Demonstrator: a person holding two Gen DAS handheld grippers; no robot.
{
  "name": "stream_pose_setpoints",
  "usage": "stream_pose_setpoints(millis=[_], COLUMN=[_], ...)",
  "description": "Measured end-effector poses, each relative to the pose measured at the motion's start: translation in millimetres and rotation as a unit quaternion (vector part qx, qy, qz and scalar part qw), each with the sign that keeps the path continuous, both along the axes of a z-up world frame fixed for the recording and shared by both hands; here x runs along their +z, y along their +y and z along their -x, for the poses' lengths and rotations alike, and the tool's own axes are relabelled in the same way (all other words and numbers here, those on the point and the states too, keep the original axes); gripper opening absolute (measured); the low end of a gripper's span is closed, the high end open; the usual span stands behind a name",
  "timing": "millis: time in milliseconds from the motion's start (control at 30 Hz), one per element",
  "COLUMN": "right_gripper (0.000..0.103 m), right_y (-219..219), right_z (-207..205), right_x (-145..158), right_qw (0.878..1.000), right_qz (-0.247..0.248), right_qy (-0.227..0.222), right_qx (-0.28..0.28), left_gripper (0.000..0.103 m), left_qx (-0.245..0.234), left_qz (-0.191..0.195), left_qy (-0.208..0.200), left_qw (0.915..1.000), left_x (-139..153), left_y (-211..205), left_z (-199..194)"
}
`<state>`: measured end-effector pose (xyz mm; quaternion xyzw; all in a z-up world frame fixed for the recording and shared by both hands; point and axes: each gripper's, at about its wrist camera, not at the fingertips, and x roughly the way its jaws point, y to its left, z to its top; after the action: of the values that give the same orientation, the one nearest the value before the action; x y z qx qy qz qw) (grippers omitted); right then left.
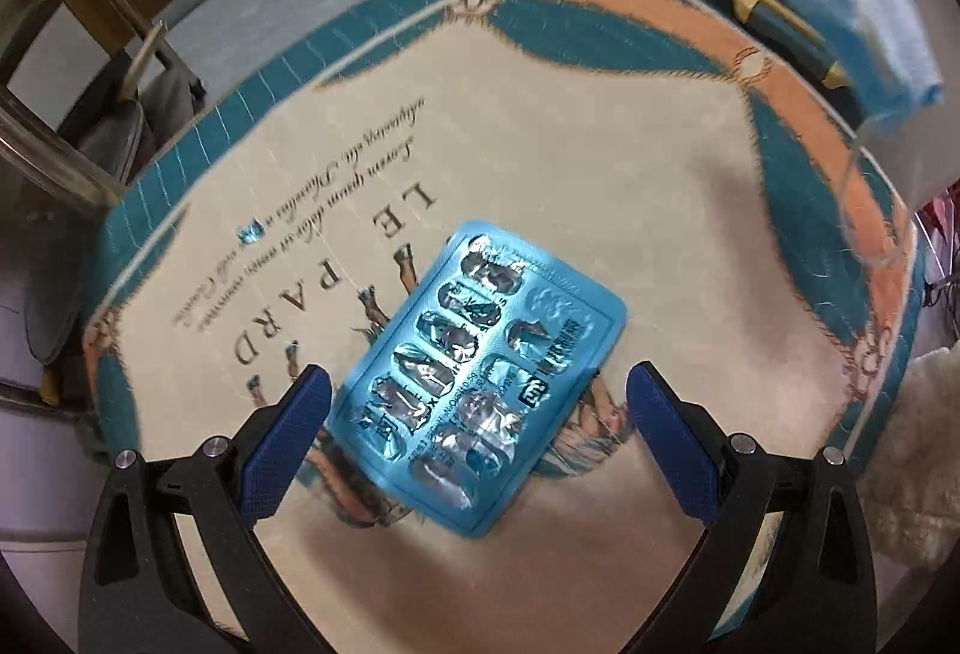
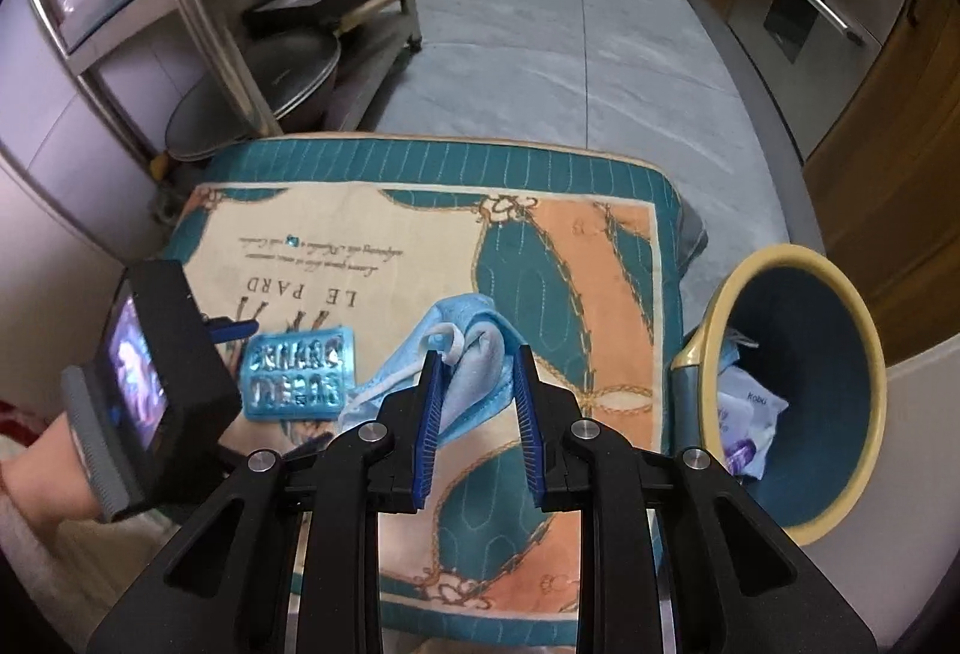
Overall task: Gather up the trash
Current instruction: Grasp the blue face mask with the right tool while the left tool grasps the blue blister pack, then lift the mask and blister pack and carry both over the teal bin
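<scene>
Left tool point(image 1: 477, 402): released, jaws spread wide either side of the blister pack point(image 1: 480, 378), not touching it. Pack is blue foil, pockets crushed and burst, lying flat on the mat point(image 1: 540, 162) directly below the fingers.

Right tool point(image 2: 477, 360): clenched on a crumpled blue mask point(image 2: 474, 348), white ear loop trailing at its left finger. Bin point(image 2: 804, 354) to its right, wrappers inside.
</scene>
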<state>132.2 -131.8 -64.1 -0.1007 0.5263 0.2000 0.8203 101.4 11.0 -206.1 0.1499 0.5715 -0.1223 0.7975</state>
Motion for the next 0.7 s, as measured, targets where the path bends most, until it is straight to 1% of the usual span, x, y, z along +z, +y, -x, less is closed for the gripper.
stream_pose_setpoints(millis=[133, 267, 333, 400, 433, 533, 600, 700], right_gripper=[0.025, 0.025, 0.025, 0.025, 0.025, 0.025, 0.025, 0.025], right_y=[-6, -17, -21, -23, -23, -23, -23, -25], right_z=[-7, -14, -16, -17, -18, -17, -16, -16], right_x=[-2, -3, -4, -5, -5, -5, -4, -3], right_qw=[1.000, 1.000, 1.000, 1.000, 1.000, 1.000, 1.000, 1.000], right_qz=[-0.002, -0.011, -0.011, -0.009, -0.007, -0.004, -0.002, -0.002], right_qy=[0.000, 0.004, 0.005, 0.005, 0.005, 0.003, 0.001, -0.003], right_qx=[-0.001, -0.017, -0.021, -0.022, -0.022, -0.021, -0.020, -0.021], left_gripper=[0.098, 0.095, 0.082, 0.073, 0.072, 0.071, 0.071, 0.071], left_qx=[0.025, 0.035, 0.034, 0.038, 0.041, 0.041, 0.044, 0.052], left_qz=[0.031, 0.041, 0.045, 0.048, 0.050, 0.040, 0.035, 0.052], left_qy=[0.008, 0.012, 0.010, 0.007, 0.007, 0.003, -0.011, -0.032], left_qw=[0.9992, 0.9985, 0.9984, 0.9981, 0.9979, 0.9983, 0.9983, 0.9968], left_x=[-4, -5, -2, 1, 2, 4, 9, 22], left_y=[8, 10, 12, 13, 14, 13, 12, 11], left_z=[-10, -12, -13, -13, -12, -10, -9, -5])
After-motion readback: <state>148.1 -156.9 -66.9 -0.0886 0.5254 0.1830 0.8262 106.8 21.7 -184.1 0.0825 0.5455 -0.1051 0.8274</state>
